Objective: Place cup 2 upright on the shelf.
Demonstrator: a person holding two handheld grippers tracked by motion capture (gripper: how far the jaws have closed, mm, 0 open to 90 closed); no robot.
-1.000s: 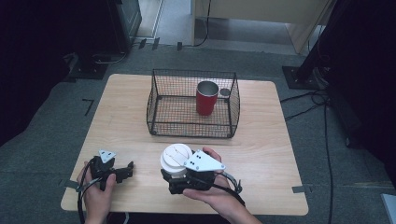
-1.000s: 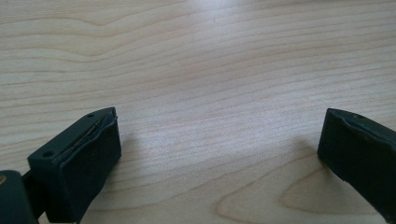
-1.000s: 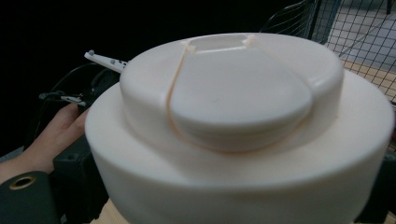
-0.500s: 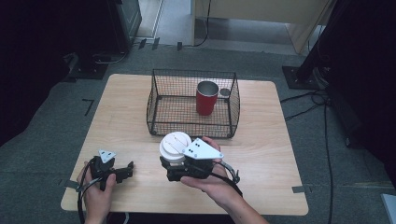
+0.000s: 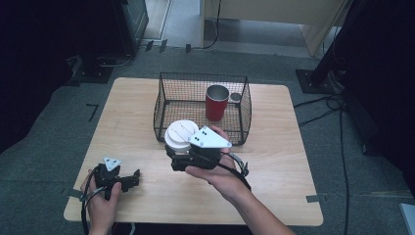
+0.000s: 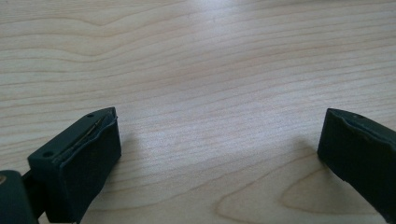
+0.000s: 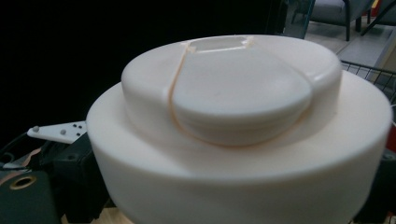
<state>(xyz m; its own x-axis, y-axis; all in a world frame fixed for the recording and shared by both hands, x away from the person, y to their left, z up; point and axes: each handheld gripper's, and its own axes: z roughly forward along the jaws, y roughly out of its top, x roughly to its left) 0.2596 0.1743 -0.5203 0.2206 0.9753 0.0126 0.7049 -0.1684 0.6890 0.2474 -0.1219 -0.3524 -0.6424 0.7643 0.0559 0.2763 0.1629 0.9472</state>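
While the left gripper (image 5: 128, 180) rests open, the right gripper (image 5: 172, 157) clasps the white lid (image 5: 181, 132).

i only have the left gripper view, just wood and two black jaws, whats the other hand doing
Observer: The right gripper holds a white lidded cup, raised near the front of the wire basket.
Operator: anything in that basket
Observer: A red cup stands upright inside it, toward the back right.
Operator: where am i on the table
Observer: The left gripper sits low at the front left corner of the table, jaws open, nothing between them.
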